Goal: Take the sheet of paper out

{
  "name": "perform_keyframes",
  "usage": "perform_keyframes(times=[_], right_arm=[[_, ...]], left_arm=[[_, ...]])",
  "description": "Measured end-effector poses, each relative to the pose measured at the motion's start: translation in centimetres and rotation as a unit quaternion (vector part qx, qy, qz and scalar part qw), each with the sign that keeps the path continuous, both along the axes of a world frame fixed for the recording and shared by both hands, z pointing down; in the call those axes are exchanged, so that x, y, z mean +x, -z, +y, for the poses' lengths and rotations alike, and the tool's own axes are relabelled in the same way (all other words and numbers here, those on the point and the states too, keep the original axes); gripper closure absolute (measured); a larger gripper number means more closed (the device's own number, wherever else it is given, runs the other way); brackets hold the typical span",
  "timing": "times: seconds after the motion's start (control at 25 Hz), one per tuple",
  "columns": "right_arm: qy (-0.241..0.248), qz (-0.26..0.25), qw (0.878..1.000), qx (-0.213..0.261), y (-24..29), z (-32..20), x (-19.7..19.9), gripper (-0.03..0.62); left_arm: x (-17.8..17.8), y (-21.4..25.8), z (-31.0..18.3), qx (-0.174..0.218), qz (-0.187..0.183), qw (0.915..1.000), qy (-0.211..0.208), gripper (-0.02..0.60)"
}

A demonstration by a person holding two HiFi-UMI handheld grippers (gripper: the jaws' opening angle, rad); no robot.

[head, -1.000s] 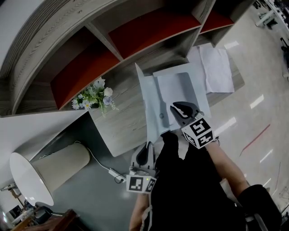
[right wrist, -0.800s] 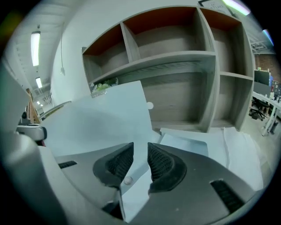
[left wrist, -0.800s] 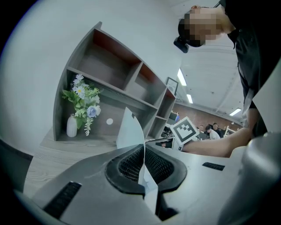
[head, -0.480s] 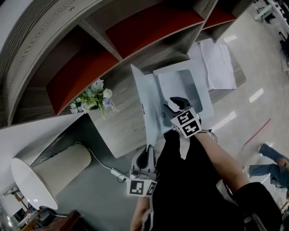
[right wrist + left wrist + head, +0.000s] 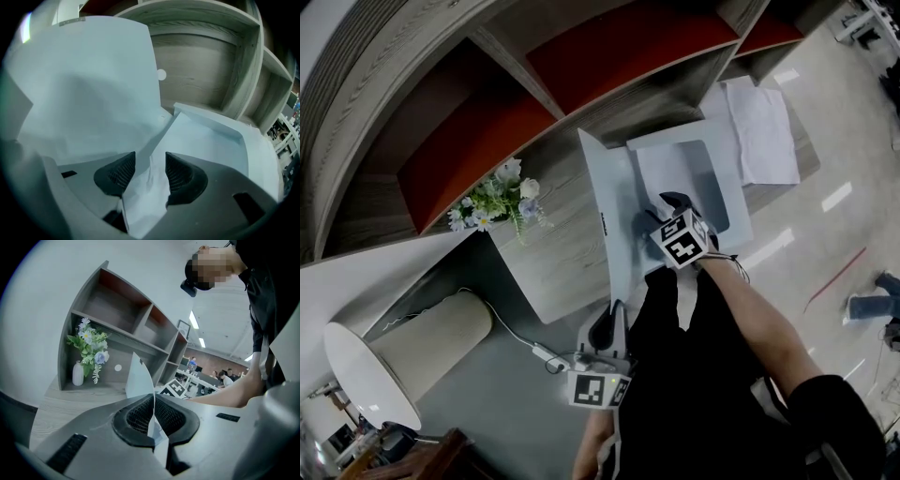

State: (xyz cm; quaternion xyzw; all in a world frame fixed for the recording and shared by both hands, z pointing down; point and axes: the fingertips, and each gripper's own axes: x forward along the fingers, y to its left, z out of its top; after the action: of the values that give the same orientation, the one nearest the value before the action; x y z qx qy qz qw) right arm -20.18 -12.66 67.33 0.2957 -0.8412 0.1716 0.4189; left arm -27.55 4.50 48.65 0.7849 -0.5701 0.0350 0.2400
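1. A lamp (image 5: pixel 366 366) sits well left of the folder (image 5: pixel 614 216), off the desk (image 5: pixel 553 253).
2. Flowers (image 5: pixel 502 199) stand on the desk, left of the folder, under the shelf (image 5: pixel 609 56).
3. The left tool (image 5: pixel 607 328) is at the folder's near edge. Its jaws are clamped narrow on the raised cover, which stands upright between the pads.
4. The folder lies open on the desk, its left cover lifted and its other half flat.
5. The right tool (image 5: pixel 670 202) points down into the open folder, just right of the raised cover. Its jaws have just been opening and now stand wide. The sheet (image 5: pixel 143 197) is inside the folder, crumpled in the gap between the jaws, and the pads are not pressing it.
6. Loose papers (image 5: pixel 764 127) lie on the desk just right of the folder.
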Motion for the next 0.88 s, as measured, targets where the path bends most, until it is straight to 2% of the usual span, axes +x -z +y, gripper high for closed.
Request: perform_keyframes(times=[0.2,0.48,0.88], right_arm=[[-0.009,0.016,1.0,-0.015,-1.4,-0.4,-0.1,0.407],[-0.036,0.04,0.998,-0.029,-2.8,-0.4,0.6,0.408],[-0.068,0.061,0.995,-0.034,-3.6,-0.6,1.5,0.534]], left_arm=[[0.0,-0.1,0.0,-0.001,-0.002,1.0,0.003,0.565],[0.2,0.1,-0.1,0.004,-0.007,1.0,-0.001,0.565],[0.3,0.1,-0.1,0.008,-0.013,0.9999,-0.006,0.565]])
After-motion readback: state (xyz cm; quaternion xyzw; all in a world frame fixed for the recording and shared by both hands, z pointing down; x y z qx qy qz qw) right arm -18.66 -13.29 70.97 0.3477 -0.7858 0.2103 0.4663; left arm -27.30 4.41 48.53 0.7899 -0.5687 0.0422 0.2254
